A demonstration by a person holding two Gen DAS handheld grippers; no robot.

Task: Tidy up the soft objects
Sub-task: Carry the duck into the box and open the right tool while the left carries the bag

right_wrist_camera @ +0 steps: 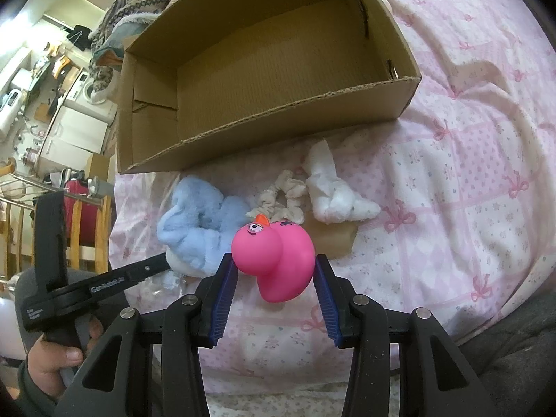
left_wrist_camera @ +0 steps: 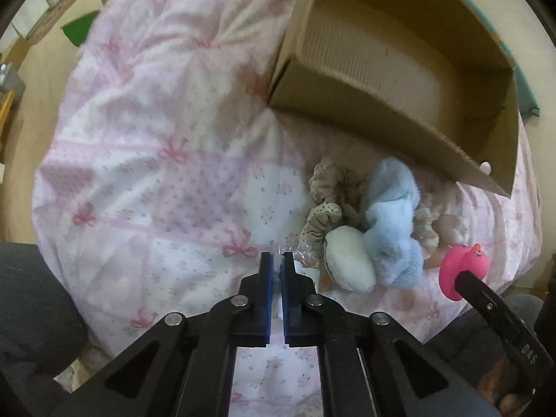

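Observation:
My left gripper (left_wrist_camera: 277, 259) points down at the pink quilt, shut on a bit of clear crinkly plastic wrapper (left_wrist_camera: 305, 254). Just right of it lie a white round puff (left_wrist_camera: 351, 260), a pale blue fluffy piece (left_wrist_camera: 389, 222) and a beige dotted scrunchie (left_wrist_camera: 325, 205). My right gripper (right_wrist_camera: 276, 271) is shut on a pink rubber duck (right_wrist_camera: 274, 260), held above the quilt in front of the pile. An open cardboard box (right_wrist_camera: 264, 69) stands behind the pile, with nothing showing inside. In the right wrist view a cream scrunchie (right_wrist_camera: 281, 198) and a white cloth (right_wrist_camera: 333, 191) lie beyond the duck.
The pink patterned quilt (left_wrist_camera: 156, 156) covers the whole bed. A brown card piece (right_wrist_camera: 335, 241) lies under the white cloth. A hand (right_wrist_camera: 59, 358) grips the left tool's handle at lower left. Shelves, furniture and clutter stand past the bed's left edge (right_wrist_camera: 52, 104).

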